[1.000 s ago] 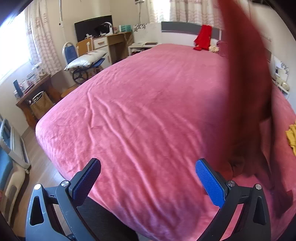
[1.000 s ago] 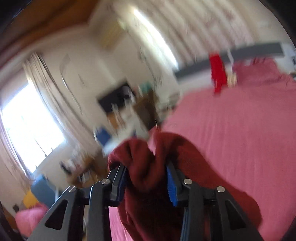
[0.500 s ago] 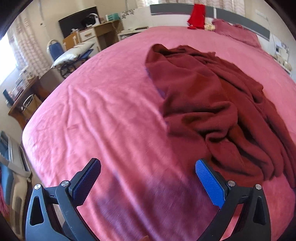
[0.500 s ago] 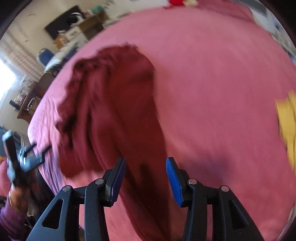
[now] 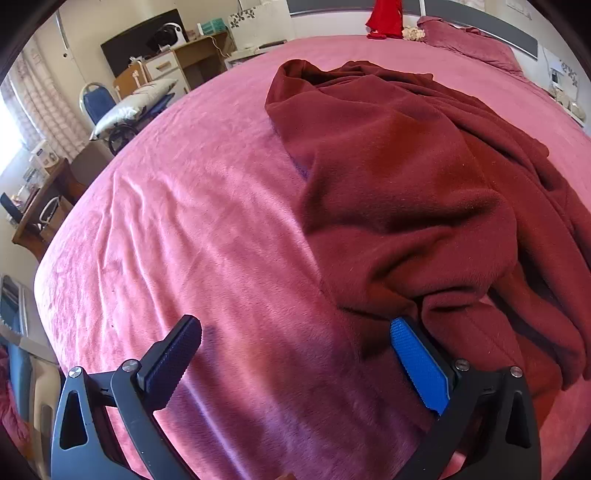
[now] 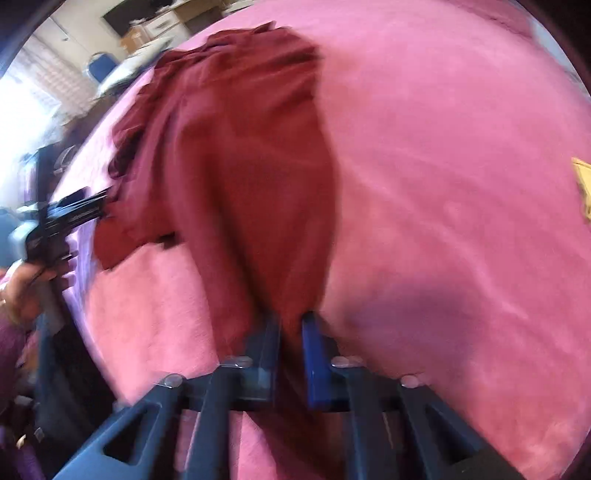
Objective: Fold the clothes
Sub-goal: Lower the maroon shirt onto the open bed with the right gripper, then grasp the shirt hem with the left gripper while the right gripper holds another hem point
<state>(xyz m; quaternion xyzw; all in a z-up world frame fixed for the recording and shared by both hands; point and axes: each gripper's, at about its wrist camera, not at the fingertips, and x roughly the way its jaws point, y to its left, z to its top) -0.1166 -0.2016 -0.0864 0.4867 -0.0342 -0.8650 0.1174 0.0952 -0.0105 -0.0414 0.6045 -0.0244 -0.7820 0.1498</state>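
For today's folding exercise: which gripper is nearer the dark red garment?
Right. The right gripper is pinching the dark red garment's near edge; the left gripper hangs open beside its bunched hem.

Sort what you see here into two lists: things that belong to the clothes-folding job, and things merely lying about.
Job: dark red garment; right gripper, pinching its near edge; left gripper, open; pink bed cover.

Lying about: yellow cloth; blue chair; bright red item.
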